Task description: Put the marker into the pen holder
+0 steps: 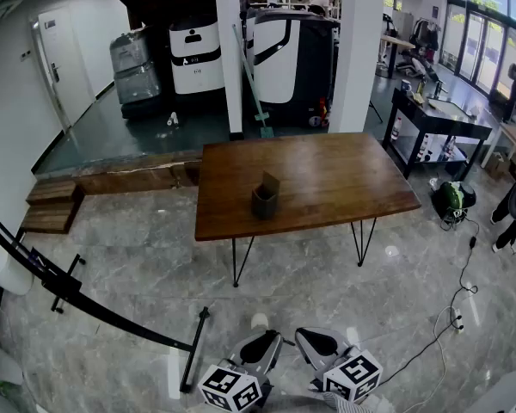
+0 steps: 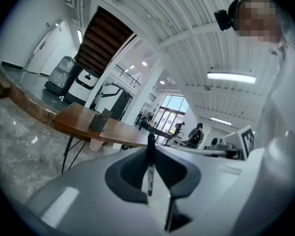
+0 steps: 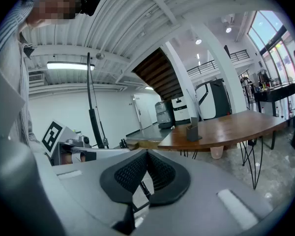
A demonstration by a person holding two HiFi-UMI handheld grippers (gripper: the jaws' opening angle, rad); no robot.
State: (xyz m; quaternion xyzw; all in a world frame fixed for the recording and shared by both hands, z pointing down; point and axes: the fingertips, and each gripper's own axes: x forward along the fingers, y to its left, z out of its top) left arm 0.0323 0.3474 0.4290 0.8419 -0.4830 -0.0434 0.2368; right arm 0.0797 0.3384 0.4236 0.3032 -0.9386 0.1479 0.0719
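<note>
**You are carrying the marker toward the table, with the drop-off not yet begun.**
You are standing well short of the wooden table [image 1: 344,179], on its near side, so this is the approach step, as I judge it. Your left gripper [image 2: 151,151] is pinching the marker [image 2: 150,171] between its jaws, holding it upright and well apart from the table. Your right gripper [image 3: 147,154] is hanging just beside the left one, its jaws pressed together on nothing that I can make out. The pen holder [image 1: 265,198] is standing on the table near the middle of its near edge, its mouth facing up. Next you are likely going to step up to the table, bring the marker above the holder's mouth, keep it upright, lower it in, and only then spread the left jaws.
</note>
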